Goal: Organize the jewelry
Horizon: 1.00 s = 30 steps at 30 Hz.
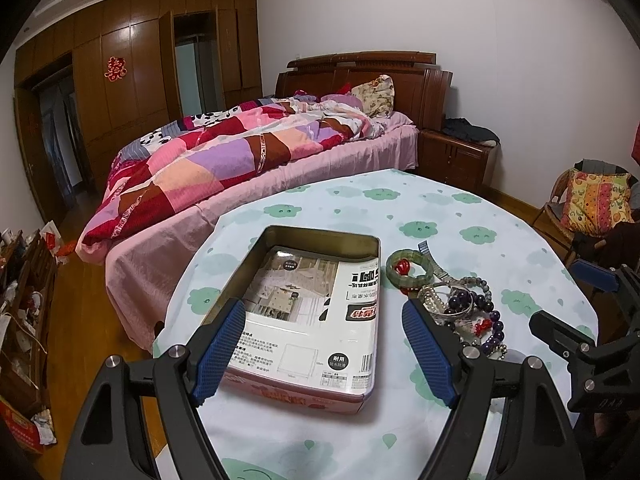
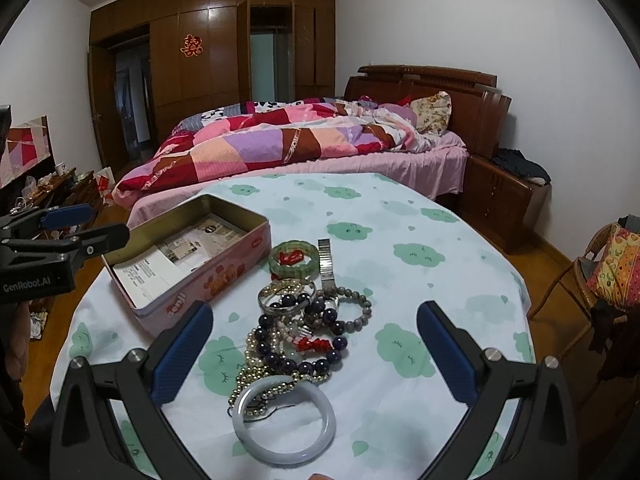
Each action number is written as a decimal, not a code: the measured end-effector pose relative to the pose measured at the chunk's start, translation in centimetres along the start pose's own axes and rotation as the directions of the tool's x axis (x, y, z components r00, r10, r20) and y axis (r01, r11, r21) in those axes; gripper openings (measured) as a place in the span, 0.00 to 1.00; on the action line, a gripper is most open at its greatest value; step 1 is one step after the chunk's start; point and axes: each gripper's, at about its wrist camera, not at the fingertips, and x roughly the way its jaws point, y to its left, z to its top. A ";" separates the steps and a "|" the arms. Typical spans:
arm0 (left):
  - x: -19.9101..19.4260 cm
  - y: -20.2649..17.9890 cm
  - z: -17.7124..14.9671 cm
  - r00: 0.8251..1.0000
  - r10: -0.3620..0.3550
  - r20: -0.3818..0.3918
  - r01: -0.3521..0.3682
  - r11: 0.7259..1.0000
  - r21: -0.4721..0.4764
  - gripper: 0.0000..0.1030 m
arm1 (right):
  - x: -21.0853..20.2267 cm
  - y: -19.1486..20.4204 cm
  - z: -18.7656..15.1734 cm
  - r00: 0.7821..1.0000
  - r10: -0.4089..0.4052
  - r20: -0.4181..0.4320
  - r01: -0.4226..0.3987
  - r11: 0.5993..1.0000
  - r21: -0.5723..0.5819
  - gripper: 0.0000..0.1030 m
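Note:
A pink open tin box (image 1: pixel 320 396) (image 2: pixel 224 276) lined with printed paper sits on the table. Right of it lies a jewelry pile (image 2: pixel 296 332) (image 1: pixel 468 312): a green bangle (image 2: pixel 294 258) (image 1: pixel 410 266), a metal watch band (image 2: pixel 326 262), dark purple bead bracelets (image 2: pixel 320 364), and a white bangle (image 2: pixel 284 420) nearest me. My left gripper (image 1: pixel 324 312) hangs open above the tin. My right gripper (image 2: pixel 316 316) stands open, straddling the pile from above. Neither holds anything.
The round table (image 2: pixel 400 216) wears a white cloth with green clouds. Behind it stands a bed (image 2: pixel 320 148) with a patchwork quilt. A wooden nightstand (image 2: pixel 500 196) is at the right and a wicker chair (image 2: pixel 600 272) at the far right.

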 end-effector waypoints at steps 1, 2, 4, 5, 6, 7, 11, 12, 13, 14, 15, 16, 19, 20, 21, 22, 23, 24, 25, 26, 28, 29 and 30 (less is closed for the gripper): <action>0.1 0.0 -0.1 1.000 -0.002 -0.005 0.002 1.000 0.001 0.78 | 0.0 -0.1 -0.2 1.000 0.004 -0.004 -0.004 1.000 0.004 1.00; 0.3 -0.1 0.0 1.000 -0.003 -0.010 0.003 1.000 0.001 0.78 | -0.1 -0.2 -0.3 1.000 0.008 -0.008 -0.008 1.000 0.011 1.00; 0.7 -0.2 -0.1 1.000 -0.010 -0.027 0.009 1.000 -0.009 0.78 | -0.1 -0.9 -0.5 1.000 0.005 -0.017 -0.005 1.000 0.025 1.00; 1.0 -0.3 -0.2 0.999 -0.020 -0.035 0.019 1.000 -0.016 0.78 | -0.1 -1.1 -0.7 1.000 -0.002 -0.021 0.002 1.000 0.030 1.00; 1.2 -0.3 -0.4 0.999 -0.030 -0.039 0.030 0.999 -0.020 0.78 | -0.1 -1.5 -1.0 1.000 -0.008 -0.026 0.008 0.999 0.034 1.00; 1.5 -0.5 -0.6 0.998 -0.038 -0.046 0.037 0.999 -0.020 0.78 | -0.1 -1.9 -1.2 0.999 -0.013 -0.035 0.014 0.999 0.039 1.00; 2.6 -1.9 -1.2 0.996 -0.062 -0.067 0.062 0.998 -0.005 0.78 | 1.1 -4.1 -1.1 0.995 -0.017 -0.095 0.024 0.997 0.070 0.99; 2.8 -2.2 -1.4 0.995 -0.071 -0.068 0.071 0.997 -0.001 0.78 | 1.2 -4.5 -1.3 0.995 -0.016 -0.103 0.024 0.997 0.078 0.98; 3.0 -2.6 -1.5 0.994 -0.083 -0.075 0.083 0.997 0.001 0.78 | 1.2 -4.9 -1.6 0.994 -0.018 -0.112 0.028 0.996 0.086 0.96; 3.1 -2.9 -1.6 0.992 -0.093 -0.079 0.094 0.996 0.005 0.78 | 1.6 -5.5 -1.4 0.992 -0.018 -0.121 0.029 0.995 0.094 0.95; 3.3 -3.4 -1.6 0.991 -0.105 -0.081 0.107 0.994 0.016 0.78 | 1.7 -5.9 -1.5 0.992 -0.015 -0.127 0.028 0.994 0.102 0.93; 3.5 -4.0 -1.6 0.990 -0.116 -0.084 0.119 0.992 0.031 0.78 | 1.6 -6.2 -1.6 0.991 -0.012 -0.132 0.026 0.994 0.109 0.91; 4.3 -5.7 -1.5 0.983 -0.150 -0.102 0.158 0.985 0.073 0.78 | 2.1 -6.7 -1.9 0.990 -0.006 -0.144 0.023 0.994 0.110 0.88; 4.7 -6.4 -1.3 0.981 -0.158 -0.109 0.169 0.981 0.091 0.78 | 2.4 -6.9 -2.0 0.989 -0.004 -0.148 0.020 0.994 0.111 0.88; 5.0 -7.2 -1.1 0.980 -0.167 -0.111 0.179 0.977 0.112 0.78 | 2.6 -7.1 -2.1 0.989 0.000 -0.151 0.018 0.993 0.112 0.88; 5.3 -7.9 -0.9 0.978 -0.175 -0.111 0.189 0.973 0.131 0.78 | 2.8 -7.1 -2.2 0.988 0.000 -0.152 0.018 0.993 0.115 0.88; 5.6 -8.4 -0.7 0.978 -0.177 -0.113 0.193 0.971 0.145 0.78 | 2.9 -7.4 -2.3 0.988 0.000 -0.152 0.018 0.993 0.118 0.88; 6.0 -9.1 -0.5 0.976 -0.184 -0.115 0.201 0.967 0.160 0.78 | 2.9 -7.6 -2.3 0.988 0.003 -0.152 0.016 0.992 0.122 0.88; 6.5 -9.6 -0.3 0.974 -0.194 -0.118 0.213 0.962 0.170 0.78 | 2.7 -7.9 -2.4 0.989 0.004 -0.149 0.015 0.992 0.127 0.88; 7.0 -10.2 -0.3 0.971 -0.201 -0.126 0.222 0.959 0.179 0.78 | 2.8 -8.0 -2.4 0.989 0.002 -0.145 0.017 0.991 0.131 0.88; 8.3 -10.9 -0.3 0.968 -0.203 -0.147 0.229 0.954 0.194 0.78 | 2.5 -8.7 -2.4 0.990 -0.001 -0.139 0.021 0.989 0.145 0.89; 8.9 -11.2 -0.3 0.967 -0.203 -0.157 0.232 0.953 0.197 0.77 | 2.6 -8.9 -2.3 0.991 -0.002 -0.137 0.023 0.989 0.149 0.89; 9.4 -11.4 -0.3 0.966 -0.198 -0.168 0.230 0.953 0.199 0.73 | 2.6 -9.1 -2.3 0.991 -0.003 -0.134 0.024 0.988 0.156 0.89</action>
